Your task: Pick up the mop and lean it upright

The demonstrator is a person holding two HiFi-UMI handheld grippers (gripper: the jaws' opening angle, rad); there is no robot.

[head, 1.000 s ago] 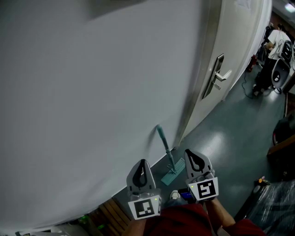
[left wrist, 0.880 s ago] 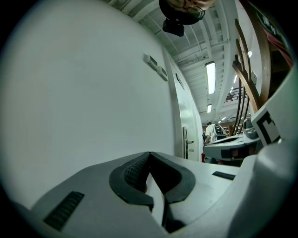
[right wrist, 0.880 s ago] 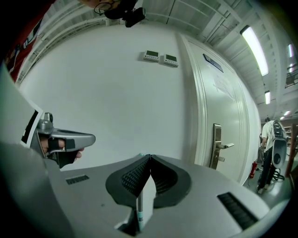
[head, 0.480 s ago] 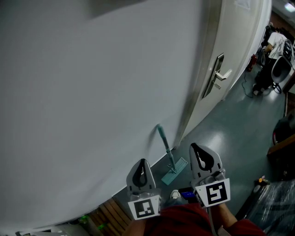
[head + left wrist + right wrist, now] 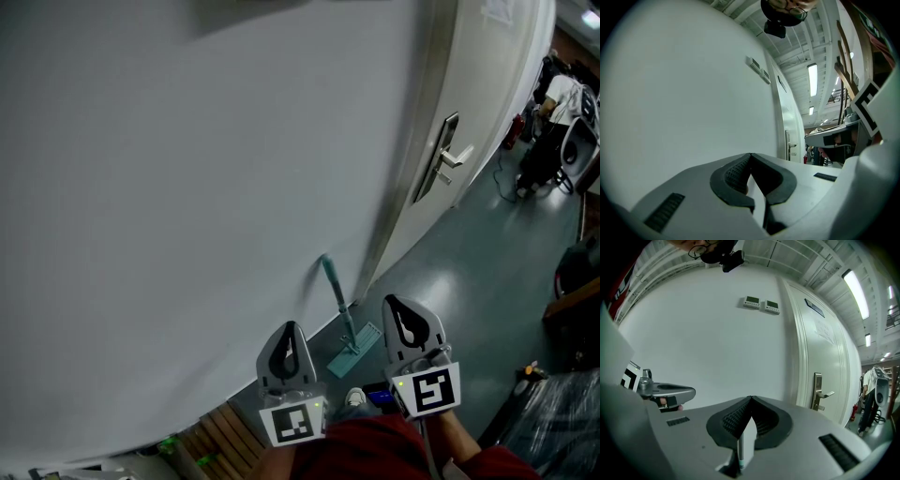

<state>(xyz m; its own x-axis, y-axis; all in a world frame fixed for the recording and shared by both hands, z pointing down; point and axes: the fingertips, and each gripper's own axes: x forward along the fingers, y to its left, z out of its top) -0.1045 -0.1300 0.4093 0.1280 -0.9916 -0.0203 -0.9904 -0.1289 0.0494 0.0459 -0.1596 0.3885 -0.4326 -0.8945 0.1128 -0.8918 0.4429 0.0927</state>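
The left gripper (image 5: 288, 332) and right gripper (image 5: 399, 311) are held side by side, pointing level, jaws closed on nothing. Ahead and between them, the mop (image 5: 339, 305) leans upright against the wall (image 5: 187, 187).

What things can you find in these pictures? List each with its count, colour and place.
mop: one, teal, leaning on the wall, head on the floor
wall: one, white, ahead
door: one, white, right of the mop
door handle: one, silver, on the door
wall panels: two, pale, high beside the door
floor: one, grey-green
bystander: one, white top, far right
left gripper: one, grey, shut, empty
right gripper: one, grey, shut, empty
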